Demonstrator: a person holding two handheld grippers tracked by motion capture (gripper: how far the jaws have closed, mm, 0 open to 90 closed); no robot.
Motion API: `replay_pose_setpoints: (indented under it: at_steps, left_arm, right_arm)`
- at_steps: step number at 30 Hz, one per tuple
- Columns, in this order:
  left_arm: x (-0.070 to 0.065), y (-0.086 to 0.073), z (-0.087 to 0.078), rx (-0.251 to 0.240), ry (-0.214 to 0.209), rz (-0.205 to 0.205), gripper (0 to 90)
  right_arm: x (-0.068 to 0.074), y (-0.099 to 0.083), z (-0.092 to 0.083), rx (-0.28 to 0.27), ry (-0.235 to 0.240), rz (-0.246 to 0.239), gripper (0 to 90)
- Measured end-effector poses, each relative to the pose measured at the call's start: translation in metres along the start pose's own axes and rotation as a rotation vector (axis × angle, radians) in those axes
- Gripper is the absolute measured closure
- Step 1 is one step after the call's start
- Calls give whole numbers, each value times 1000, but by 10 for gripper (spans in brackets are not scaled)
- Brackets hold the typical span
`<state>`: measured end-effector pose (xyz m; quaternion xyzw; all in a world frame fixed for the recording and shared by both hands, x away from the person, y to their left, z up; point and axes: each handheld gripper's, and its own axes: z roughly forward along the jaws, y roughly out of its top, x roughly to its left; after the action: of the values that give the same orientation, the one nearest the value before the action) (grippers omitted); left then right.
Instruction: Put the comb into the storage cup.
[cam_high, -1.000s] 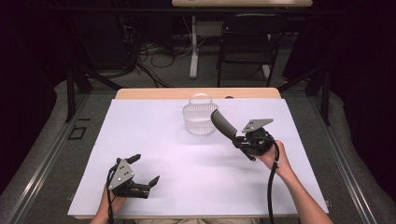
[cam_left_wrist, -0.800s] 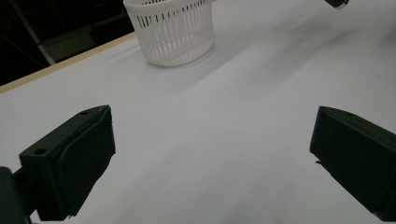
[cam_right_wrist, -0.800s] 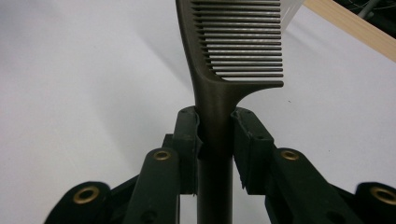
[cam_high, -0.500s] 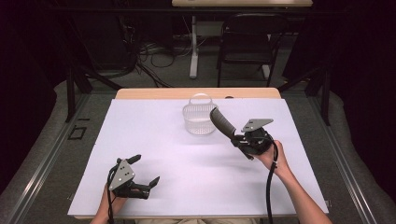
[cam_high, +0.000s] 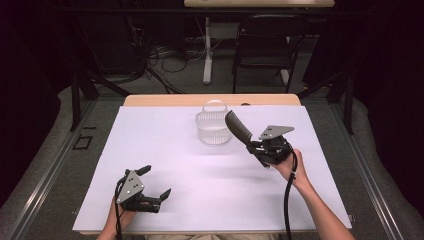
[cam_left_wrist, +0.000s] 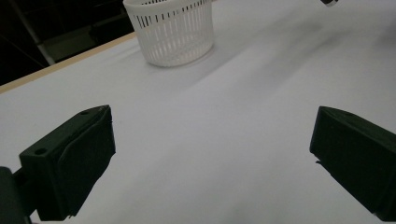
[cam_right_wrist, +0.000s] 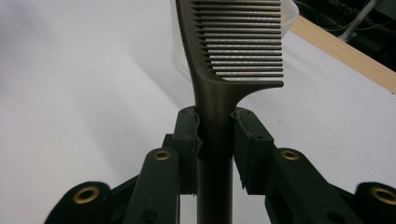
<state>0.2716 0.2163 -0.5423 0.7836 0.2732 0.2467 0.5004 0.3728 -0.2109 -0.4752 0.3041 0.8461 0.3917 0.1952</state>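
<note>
My right gripper (cam_high: 257, 146) is shut on the handle of a dark comb (cam_high: 238, 128), held above the table just right of a white slatted basket (cam_high: 213, 126). The comb's toothed end points up and left toward the basket's rim. In the right gripper view the comb (cam_right_wrist: 233, 42) rises between the closed jaws, its teeth in front of the basket (cam_right_wrist: 180, 51). My left gripper (cam_high: 155, 186) rests open near the table's front left, nothing between its fingers. In the left gripper view the basket (cam_left_wrist: 170, 29) stands far ahead.
A white sheet (cam_high: 200, 175) covers the table; a strip of wooden tabletop (cam_high: 165, 100) shows at the far edge. A black chair (cam_high: 265, 45) and cables on the floor lie beyond the table. Dark surroundings flank both sides.
The right gripper with the comb has crept slightly toward the basket. The left gripper has stayed put.
</note>
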Motion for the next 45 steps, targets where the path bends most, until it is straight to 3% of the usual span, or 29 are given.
replay_pose_setpoints:
  at_steps: [14, 45]
  left_arm:
    - [0, 0, 0, 0, 2, 2, 2]
    - [0, 0, 0, -1, 5, -4, 2]
  right_arm:
    - [-2, 4, 1, -52, -26, 10, 723]
    - [0, 20, 6, -95, -40, -1, 723]
